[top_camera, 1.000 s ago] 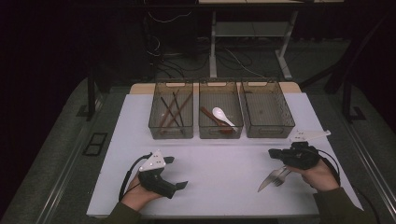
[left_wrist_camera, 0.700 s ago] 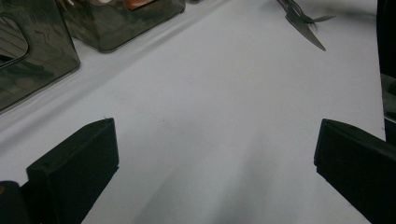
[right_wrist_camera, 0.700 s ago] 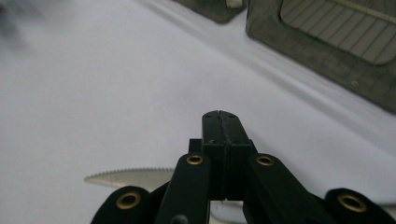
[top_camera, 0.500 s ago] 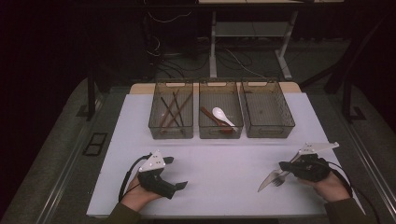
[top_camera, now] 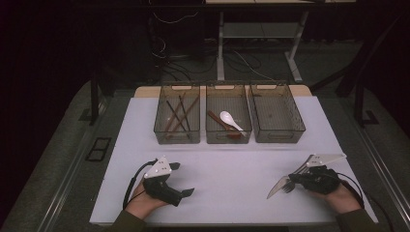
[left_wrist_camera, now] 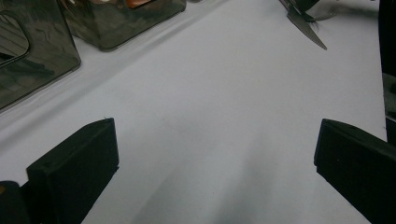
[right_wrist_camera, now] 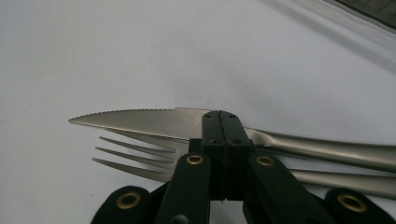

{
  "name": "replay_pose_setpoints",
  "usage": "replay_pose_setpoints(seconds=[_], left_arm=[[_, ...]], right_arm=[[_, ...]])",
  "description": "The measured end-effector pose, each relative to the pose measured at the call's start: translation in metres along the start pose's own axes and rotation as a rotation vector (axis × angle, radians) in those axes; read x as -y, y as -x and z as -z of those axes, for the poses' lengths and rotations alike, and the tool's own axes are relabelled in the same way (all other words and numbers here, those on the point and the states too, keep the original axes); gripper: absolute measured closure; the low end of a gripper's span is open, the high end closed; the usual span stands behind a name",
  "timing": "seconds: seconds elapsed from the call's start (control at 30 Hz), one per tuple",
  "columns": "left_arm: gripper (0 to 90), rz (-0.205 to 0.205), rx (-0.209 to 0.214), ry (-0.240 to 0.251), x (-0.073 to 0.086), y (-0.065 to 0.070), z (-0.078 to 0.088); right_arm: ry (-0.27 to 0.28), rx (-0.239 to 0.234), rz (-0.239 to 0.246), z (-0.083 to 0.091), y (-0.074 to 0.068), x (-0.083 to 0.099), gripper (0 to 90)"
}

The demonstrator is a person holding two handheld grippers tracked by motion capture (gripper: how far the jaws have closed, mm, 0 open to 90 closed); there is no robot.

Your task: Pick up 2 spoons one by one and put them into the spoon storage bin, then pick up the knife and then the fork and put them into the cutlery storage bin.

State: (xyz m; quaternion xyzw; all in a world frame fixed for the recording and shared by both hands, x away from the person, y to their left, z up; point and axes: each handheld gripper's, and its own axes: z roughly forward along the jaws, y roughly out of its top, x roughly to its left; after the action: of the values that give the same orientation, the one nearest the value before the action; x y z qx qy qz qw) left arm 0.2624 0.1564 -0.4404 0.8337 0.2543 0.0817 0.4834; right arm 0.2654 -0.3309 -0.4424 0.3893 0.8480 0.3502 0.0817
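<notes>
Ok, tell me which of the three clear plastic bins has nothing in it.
The right-hand clear plastic bin: bare inside. The left bin holds brown sticks, the middle bin a white spoon.

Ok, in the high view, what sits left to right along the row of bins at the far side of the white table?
Smoky clear plastic bin with brown chopsticks → smoky bin with white ceramic spoon → smoky bin with nothing visible inside.
</notes>
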Motion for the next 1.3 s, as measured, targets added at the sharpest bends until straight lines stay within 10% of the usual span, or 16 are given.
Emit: replay_pose_setpoints(seconds=[1.3], left_arm=[[0.0,0.0,0.0,-0.001,0.0,0.001,-0.002]], right_arm=[[0.013,0.017,0.032,-0.018,0.0,-0.012,89.2]])
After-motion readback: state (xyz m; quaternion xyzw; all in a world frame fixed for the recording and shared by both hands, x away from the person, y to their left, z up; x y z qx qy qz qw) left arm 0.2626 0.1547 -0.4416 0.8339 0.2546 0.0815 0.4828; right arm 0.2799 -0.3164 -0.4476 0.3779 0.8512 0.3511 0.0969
